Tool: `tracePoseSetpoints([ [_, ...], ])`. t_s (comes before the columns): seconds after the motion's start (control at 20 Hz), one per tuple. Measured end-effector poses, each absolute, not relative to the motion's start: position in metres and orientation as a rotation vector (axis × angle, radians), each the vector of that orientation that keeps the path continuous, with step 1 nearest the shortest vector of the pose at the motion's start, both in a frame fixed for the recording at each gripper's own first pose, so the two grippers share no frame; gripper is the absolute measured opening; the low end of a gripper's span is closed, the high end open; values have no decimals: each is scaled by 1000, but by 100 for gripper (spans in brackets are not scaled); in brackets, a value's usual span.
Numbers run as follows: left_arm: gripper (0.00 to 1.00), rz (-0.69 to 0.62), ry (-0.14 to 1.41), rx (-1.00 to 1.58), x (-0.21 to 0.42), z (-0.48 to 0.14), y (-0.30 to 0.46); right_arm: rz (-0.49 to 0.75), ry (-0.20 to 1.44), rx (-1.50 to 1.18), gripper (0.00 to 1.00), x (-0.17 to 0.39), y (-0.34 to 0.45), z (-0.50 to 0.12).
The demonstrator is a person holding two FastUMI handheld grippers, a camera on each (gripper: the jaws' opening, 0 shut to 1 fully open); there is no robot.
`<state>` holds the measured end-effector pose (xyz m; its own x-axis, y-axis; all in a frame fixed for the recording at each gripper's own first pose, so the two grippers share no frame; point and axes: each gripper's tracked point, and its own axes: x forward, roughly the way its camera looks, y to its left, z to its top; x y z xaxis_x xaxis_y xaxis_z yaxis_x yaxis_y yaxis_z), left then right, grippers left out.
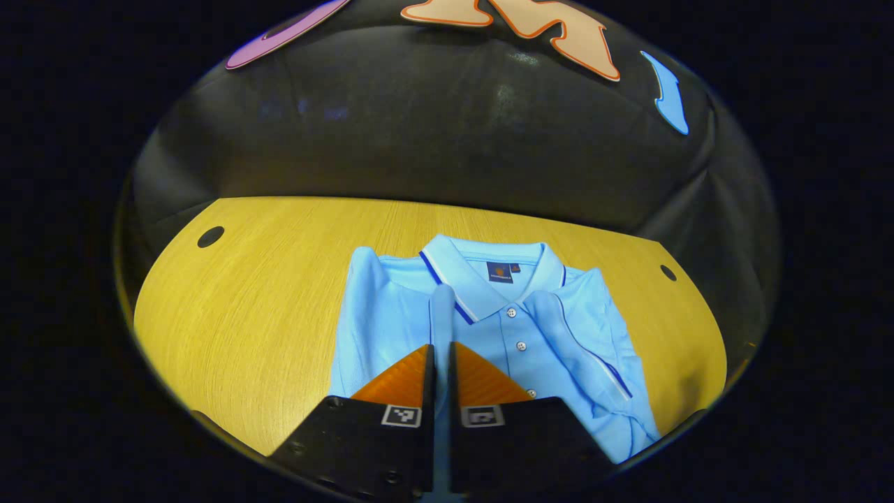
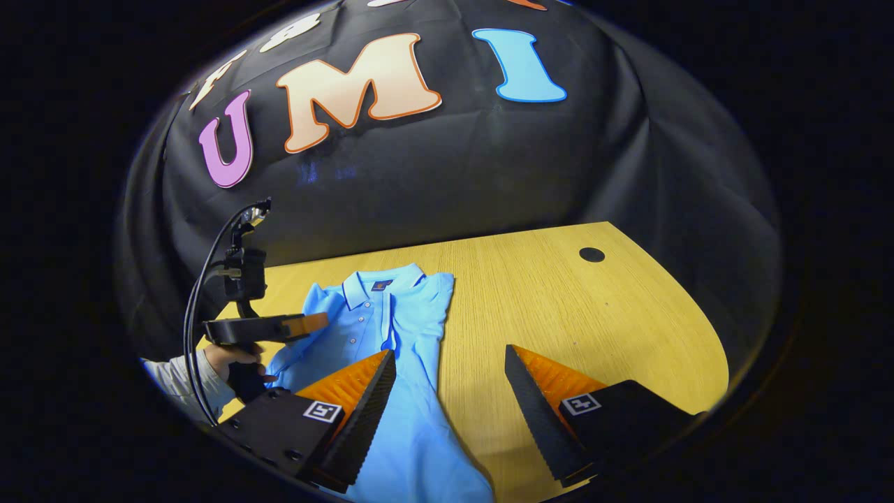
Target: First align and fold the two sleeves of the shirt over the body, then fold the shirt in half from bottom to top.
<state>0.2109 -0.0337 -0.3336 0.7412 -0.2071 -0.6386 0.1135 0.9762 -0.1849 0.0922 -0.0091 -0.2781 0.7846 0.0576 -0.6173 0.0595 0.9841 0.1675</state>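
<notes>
my left gripper point(image 1: 441, 349): bottom centre, fingers pinched on sleeve fold | shirt point(image 1: 489, 328): centre, on wooden table point(image 1: 258, 307)

bright, sharp, edges fisheye-warped

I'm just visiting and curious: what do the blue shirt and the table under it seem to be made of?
The shirt looks like a soft, matte knit fabric, perhaps cotton piqué: it drapes and creases, with a striped collar and small pale buttons. The table looks like wood or a wood-look laminate: fine straight grain lines, yellowish tone, smooth with a slight sheen. Which of the two it is can't be told from here.
</notes>
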Motion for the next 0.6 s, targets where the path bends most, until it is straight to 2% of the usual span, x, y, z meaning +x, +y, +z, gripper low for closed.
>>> tracePoseSetpoints([
  [0.05,42,-191,708,-139,210,-327,-33,-3,665,179,98,93,-7,-278],
  [0.15,100,-185,658,-112,204,-312,-24,-10,663,169,98,91,-5,-278],
  [0.2,96,-184,632,-102,201,-301,-21,-15,653,160,98,90,-6,-275],
  [0.4,96,-142,552,-105,163,-259,1,7,593,143,98,78,0,-257],
  [0.6,96,-107,520,-107,95,-229,21,61,592,133,98,40,2,-252],
])
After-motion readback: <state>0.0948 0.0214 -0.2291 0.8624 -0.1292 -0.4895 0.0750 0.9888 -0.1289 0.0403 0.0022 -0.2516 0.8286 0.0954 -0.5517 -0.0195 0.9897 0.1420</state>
